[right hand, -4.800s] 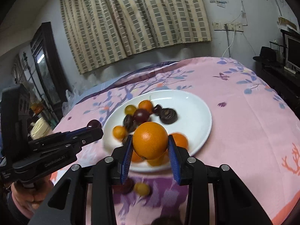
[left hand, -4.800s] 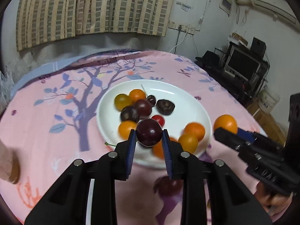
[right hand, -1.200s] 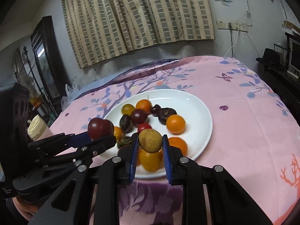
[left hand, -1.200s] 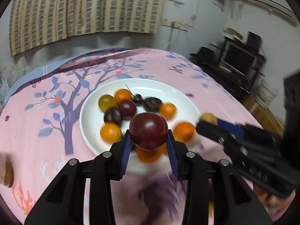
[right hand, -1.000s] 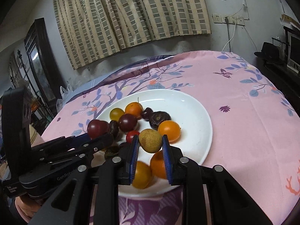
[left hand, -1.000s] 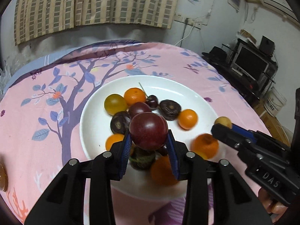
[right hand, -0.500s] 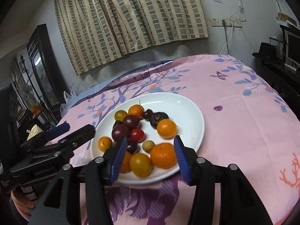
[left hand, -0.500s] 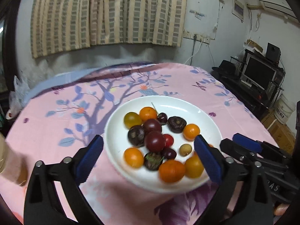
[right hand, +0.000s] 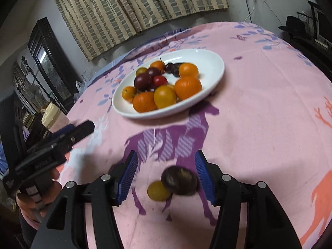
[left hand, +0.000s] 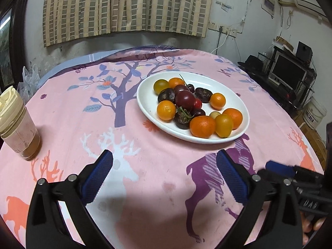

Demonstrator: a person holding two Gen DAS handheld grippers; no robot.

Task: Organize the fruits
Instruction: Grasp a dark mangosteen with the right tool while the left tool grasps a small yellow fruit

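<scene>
A white plate (left hand: 145, 101) on the pink tablecloth holds several fruits: oranges, yellow tomatoes, dark plums and a red cherry tomato. It also shows in the right wrist view (right hand: 215, 62). My left gripper (left hand: 166, 178) is open and empty, well short of the plate. My right gripper (right hand: 166, 174) is open above the cloth, with a dark plum (right hand: 179, 180) and a small yellow tomato (right hand: 158, 191) lying on the cloth between its fingers.
A lidded jar (left hand: 15, 124) stands at the table's left edge. A TV stand and a white bucket (left hand: 314, 115) are beyond the right edge. The left gripper (right hand: 62, 137) shows at the left of the right wrist view.
Both grippers opened, dropping the plum and small fruit on the plate, then pulled back toward the near edge. The right gripper now frames two loose fruits on the cloth.
</scene>
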